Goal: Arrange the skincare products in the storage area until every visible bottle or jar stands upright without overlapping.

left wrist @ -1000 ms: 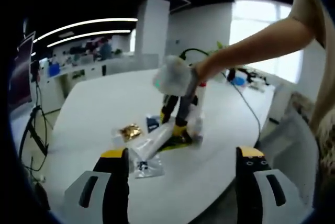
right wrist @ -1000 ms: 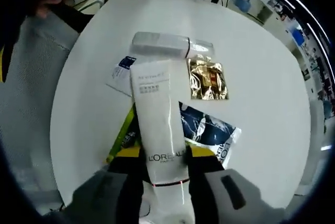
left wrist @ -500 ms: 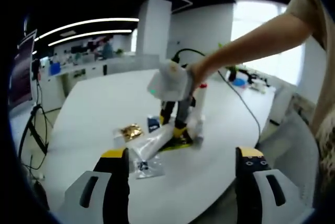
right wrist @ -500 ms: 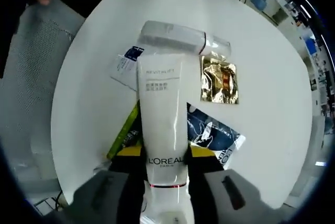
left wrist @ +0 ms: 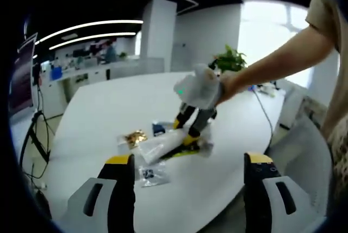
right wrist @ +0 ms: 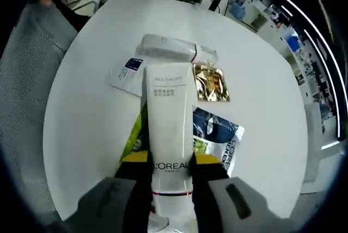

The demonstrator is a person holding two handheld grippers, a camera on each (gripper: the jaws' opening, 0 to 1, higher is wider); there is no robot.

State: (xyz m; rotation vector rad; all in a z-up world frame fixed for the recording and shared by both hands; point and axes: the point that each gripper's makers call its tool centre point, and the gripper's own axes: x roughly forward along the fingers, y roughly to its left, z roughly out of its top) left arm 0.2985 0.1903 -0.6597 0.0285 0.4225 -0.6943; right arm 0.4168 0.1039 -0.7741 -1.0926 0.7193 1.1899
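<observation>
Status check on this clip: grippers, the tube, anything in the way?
Right gripper shut on white tube, tube lying on the packets. Left gripper open, holding nothing, back from the pile. Gold packet and frosted bottle lie beside the tube's far end.

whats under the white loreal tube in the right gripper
Under the white tube, held in the right gripper, a green packet and a dark blue sachet stick out on either side. Their middles are covered by the tube; beyond them lies the white table.
</observation>
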